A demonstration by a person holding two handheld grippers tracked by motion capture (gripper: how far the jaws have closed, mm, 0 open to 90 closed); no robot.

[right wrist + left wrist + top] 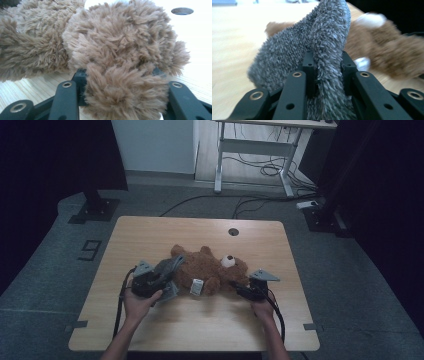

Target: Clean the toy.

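A brown teddy bear (212, 270) lies on its back across the middle of the wooden table (200, 325), head to the right, a white tag (197, 286) on its body. A grey fuzzy cloth (170, 267) lies over the bear's left end. My left gripper (164, 279) is shut on this grey cloth (324, 45), which stands up between the jaws of the left gripper (325, 60). My right gripper (240, 286) is at the bear's head end. There the right gripper (117, 72) is shut on a thick tuft of the teddy bear (120, 50).
A round cable hole (233, 231) sits near the table's far edge, behind the bear. Beyond the table stand a white desk frame (250, 150) with cables on the floor and dark stands at both sides. The person's forearms come in over the near edge.
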